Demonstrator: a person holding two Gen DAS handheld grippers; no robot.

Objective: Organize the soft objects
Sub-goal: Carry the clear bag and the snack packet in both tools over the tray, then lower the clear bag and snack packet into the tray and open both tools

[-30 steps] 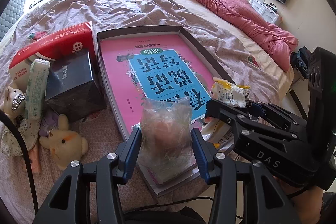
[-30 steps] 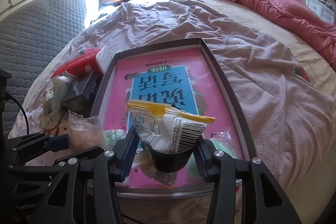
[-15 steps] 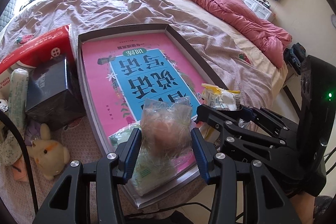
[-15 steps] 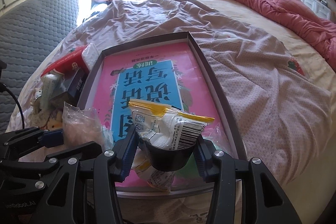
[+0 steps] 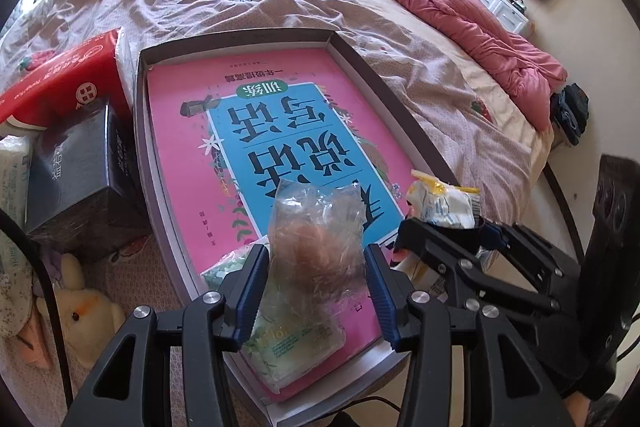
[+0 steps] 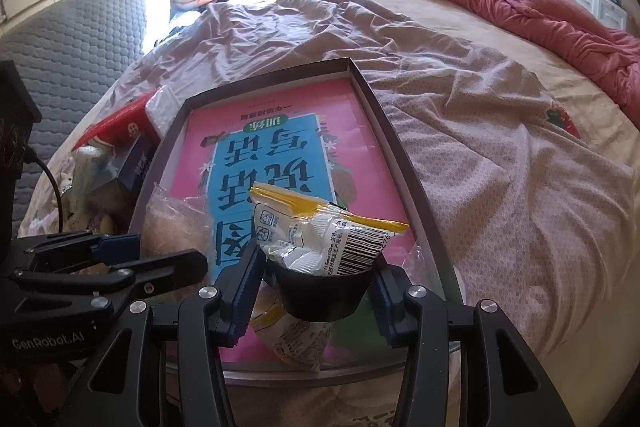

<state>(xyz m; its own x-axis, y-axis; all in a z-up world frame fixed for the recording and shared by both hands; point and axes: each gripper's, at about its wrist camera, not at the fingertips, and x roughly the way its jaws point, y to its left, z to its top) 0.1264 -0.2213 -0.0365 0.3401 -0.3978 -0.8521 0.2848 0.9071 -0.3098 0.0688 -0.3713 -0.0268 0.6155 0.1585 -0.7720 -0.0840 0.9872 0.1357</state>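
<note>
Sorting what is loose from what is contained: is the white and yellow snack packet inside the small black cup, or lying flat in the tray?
Inside: the white and yellow snack packet stands crumpled in the small black cup.

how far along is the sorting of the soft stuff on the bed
Done: a green-printed packet and a yellow-white packet already lie in the shallow box. In hand: the left gripper holds a clear bag over the box; the right gripper holds a black cup stuffed with a yellow-white packet. Left: the yellow plush, red tissue pack and dark box beside it.
</note>
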